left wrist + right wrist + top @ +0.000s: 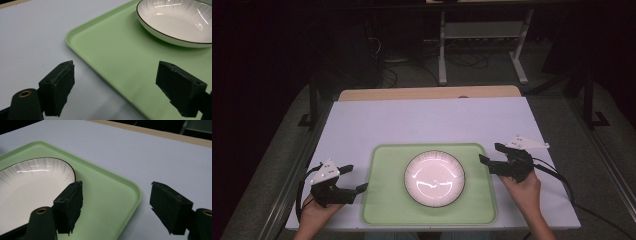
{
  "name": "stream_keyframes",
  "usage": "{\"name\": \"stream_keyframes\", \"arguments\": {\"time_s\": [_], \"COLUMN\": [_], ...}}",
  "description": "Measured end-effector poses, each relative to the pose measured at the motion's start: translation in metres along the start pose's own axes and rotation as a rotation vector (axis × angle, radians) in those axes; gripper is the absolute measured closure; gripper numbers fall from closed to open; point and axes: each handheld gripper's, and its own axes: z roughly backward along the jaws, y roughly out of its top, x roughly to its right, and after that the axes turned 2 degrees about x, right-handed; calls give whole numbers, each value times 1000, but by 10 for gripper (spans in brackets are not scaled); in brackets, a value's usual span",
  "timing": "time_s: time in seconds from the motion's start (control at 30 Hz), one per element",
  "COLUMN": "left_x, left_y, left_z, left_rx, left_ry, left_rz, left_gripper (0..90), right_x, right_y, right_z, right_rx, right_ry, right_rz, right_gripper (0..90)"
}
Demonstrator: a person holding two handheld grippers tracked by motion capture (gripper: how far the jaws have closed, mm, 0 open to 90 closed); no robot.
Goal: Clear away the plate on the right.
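A: From the high view, you work at a white table [432, 117] in a dark room, with desk legs and cables on the floor behind. One green tray [384, 200] lies at your near edge, and one white plate [434, 178] sits at its middle, clear of every rim.

B: And my grippers?

A: Two. Your left gripper [353, 178] hangs just off the tray's left edge and your right gripper [490, 153] just off its right edge. Each has its jaws spread wide and holds nothing. I judge you flank the tray so either hand can reach the plate or a rim.

B: What does the left gripper view give?

A: The left gripper [115, 80] straddles the tray's rim [75, 47]: one jaw over the table [30, 37], one over the tray. The plate [175, 22] rests well ahead, untouched.

B: And the right gripper view?

A: The right gripper [116, 203] stands open above the tray's corner [135, 192], one jaw near the plate [32, 182], the other over bare table [150, 157]. Nothing lies between the pads.
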Motion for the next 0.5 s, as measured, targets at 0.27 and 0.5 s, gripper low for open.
{"name": "stream_keyframes", "arguments": {"time_s": [0.27,0.5], "left_x": [1,1], "left_y": [0,0], "left_z": [0,0], "left_rx": [-3,-3], "left_ry": [-1,-1], "left_rz": [-1,-2], "left_gripper": [152,152], "right_x": [12,20], "right_y": [-11,-18], "right_z": [15,28], "right_rx": [15,30], "right_ry": [-40,-64], "right_rz": [3,6], "right_gripper": [245,239]}}
